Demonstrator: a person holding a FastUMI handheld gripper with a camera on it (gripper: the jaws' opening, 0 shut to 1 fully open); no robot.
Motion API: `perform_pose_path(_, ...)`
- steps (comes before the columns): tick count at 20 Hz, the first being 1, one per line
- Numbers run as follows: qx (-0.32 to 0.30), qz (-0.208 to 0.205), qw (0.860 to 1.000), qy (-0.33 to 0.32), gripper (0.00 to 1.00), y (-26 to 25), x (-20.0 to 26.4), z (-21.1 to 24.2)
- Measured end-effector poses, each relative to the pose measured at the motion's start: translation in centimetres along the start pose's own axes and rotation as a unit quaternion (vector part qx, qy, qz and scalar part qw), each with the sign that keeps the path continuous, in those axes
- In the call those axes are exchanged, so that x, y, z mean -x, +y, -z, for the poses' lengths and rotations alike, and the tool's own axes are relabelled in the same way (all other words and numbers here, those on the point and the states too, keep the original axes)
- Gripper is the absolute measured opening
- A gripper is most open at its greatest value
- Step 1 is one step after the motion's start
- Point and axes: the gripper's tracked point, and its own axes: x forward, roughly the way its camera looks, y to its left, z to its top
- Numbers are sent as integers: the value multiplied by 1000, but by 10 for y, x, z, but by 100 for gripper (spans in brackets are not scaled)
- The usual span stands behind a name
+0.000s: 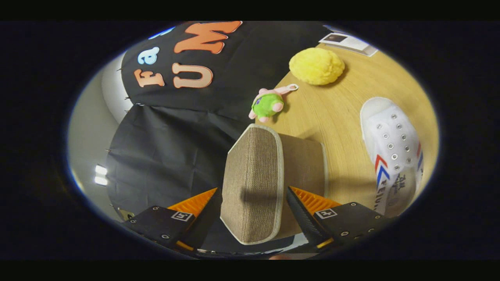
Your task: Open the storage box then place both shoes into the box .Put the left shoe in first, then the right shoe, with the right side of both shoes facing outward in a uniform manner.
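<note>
The storage box is brown woven fabric with pale trim and stands on the wooden table. Its lid is raised and stands on edge between my fingers. My gripper grips the lid from both sides, one finger against its outer face and the other finger against the side toward the box. A white canvas shoe with red and blue side stripes lies on the table beyond the box, apart from my fingers. The box's inside is hidden behind the lid.
A yellow fluffy ball and a small green and pink plush toy lie on the table past the box. A white card sits at the table's far edge. Black cloth hangs on the booth wall beside the table.
</note>
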Motion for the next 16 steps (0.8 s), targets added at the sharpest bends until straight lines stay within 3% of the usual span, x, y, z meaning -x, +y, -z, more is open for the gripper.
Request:
perform_pose_path(9,-85,-54,995,9,97,10,-2,2)
perform_pose_path(13,-87,-110,990,-13,90,44,16,-14)
perform_pose_path(14,-88,-125,988,-22,83,51,17,-19)
perform_pose_path(16,-65,-101,993,-19,75,42,7,-14)
